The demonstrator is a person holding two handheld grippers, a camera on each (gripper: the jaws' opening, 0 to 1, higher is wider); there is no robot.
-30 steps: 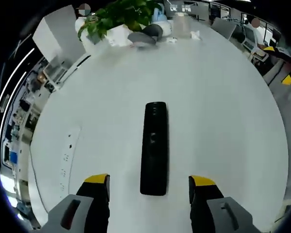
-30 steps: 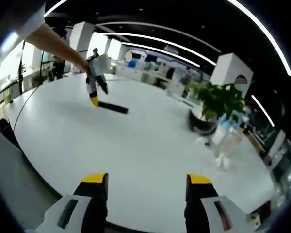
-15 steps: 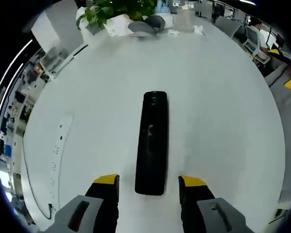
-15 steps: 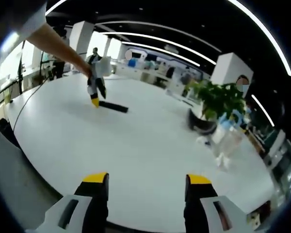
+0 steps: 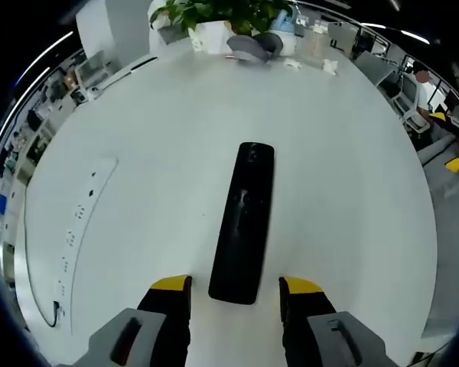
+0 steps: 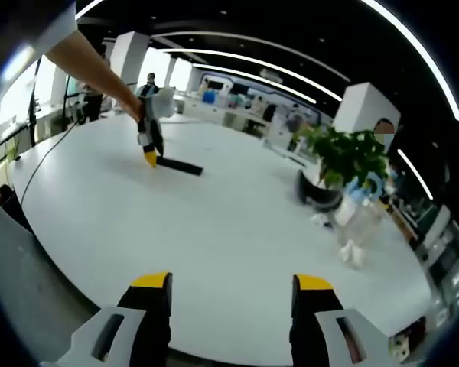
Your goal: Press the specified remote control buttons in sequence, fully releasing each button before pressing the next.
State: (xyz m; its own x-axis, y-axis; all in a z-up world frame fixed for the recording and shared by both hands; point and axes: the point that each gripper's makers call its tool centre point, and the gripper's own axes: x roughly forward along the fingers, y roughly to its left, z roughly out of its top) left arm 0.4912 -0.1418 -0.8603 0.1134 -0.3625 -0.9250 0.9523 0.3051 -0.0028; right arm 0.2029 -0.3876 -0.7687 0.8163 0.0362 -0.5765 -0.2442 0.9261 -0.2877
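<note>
A black remote control (image 5: 243, 220) lies flat on the white desk (image 5: 352, 191), its near end between the parted yellow-tipped fingers (image 5: 171, 284) of the left gripper (image 5: 236, 286) at 6 o'clock. The right gripper (image 6: 231, 283), fingers apart and empty, hangs over bare desk well away, the remote at its 11 o'clock and a potted plant (image 6: 338, 162) at 2 o'clock.

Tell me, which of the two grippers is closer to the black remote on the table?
Left. The left gripper sits right at the near end of the remote, jaws open. The right gripper hangs far across the table.
</note>
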